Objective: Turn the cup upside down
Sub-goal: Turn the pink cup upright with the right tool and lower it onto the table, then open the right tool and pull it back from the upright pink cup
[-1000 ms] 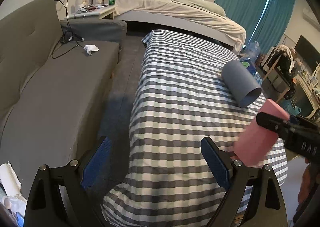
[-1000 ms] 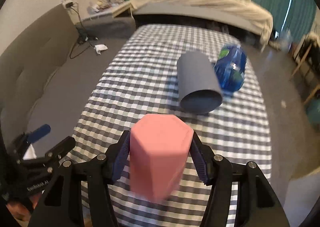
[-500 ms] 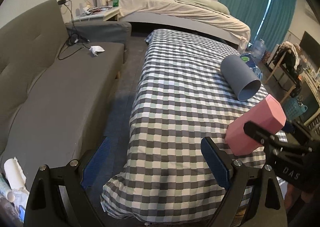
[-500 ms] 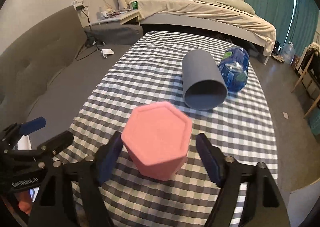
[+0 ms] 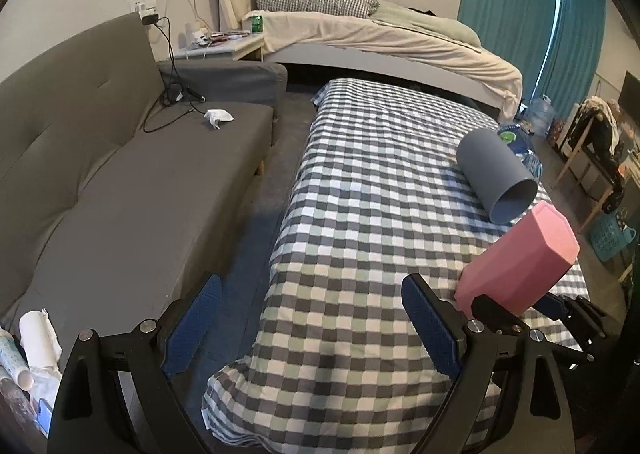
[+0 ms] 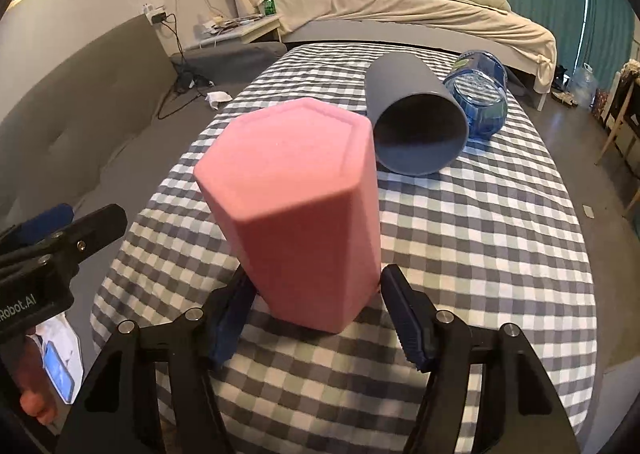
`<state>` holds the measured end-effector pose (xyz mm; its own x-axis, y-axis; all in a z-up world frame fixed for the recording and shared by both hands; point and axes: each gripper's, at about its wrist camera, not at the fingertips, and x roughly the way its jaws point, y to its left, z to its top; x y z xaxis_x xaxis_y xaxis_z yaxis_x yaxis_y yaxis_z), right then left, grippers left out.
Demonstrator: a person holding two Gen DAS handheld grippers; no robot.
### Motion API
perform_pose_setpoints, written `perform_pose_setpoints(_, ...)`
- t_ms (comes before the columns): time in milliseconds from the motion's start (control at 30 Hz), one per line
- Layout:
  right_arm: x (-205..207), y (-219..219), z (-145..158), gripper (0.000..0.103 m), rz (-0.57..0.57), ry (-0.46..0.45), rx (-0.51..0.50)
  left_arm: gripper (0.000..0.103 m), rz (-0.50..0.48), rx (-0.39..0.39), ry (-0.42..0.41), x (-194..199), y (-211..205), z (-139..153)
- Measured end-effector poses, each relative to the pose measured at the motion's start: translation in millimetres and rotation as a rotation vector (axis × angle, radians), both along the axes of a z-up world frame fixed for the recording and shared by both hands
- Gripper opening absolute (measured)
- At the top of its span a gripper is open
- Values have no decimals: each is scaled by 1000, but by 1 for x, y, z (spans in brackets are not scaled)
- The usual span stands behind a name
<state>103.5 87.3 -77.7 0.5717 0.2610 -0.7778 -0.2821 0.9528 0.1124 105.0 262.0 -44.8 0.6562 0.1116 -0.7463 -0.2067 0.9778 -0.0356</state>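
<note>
A pink hexagonal cup [image 6: 296,210] stands upside down, closed base up, on the checked tablecloth [image 6: 480,238] near the table's front edge. My right gripper [image 6: 320,318] is open, its blue pads on either side of the cup's lower end with gaps showing. In the left wrist view the same cup [image 5: 520,266] stands at the right, with the right gripper [image 5: 516,310] at its foot. My left gripper [image 5: 308,322] is open and empty, over the table's front left corner.
A grey cup [image 6: 412,122] lies on its side behind the pink cup, mouth toward me. A blue water bottle [image 6: 480,94] lies beside it. A grey sofa [image 5: 120,182] runs along the left, a bed [image 5: 380,38] behind. The table edge is close in front.
The right gripper opened and let go of the pink cup, which now stands base up on the cloth. The right gripper drew back toward the cup's foot. The left gripper pulled back a little.
</note>
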Motion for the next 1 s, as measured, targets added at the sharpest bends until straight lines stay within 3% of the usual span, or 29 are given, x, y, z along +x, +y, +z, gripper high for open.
perform_pose_setpoints(433, 59, 27, -5, 64, 12, -61, -36, 94, 10, 20, 37, 11, 9, -15)
perform_pose_setpoints(600, 64, 29, -7, 65, 13, -49, -34, 94, 15, 19, 36, 11, 9, -15)
perform_pose_setpoints(667, 64, 27, -10, 68, 13, -2, -31, 94, 14, 21, 25, 7, 7, -11)
perform_pose_setpoints(867, 20, 6, 18, 83, 33, -28, -52, 94, 12, 11, 1, -9, -6, 3)
perform_pose_setpoints(1000, -19, -27, 48, 84, -17, -84, -60, 94, -10, -18, -75, -27, -25, 24)
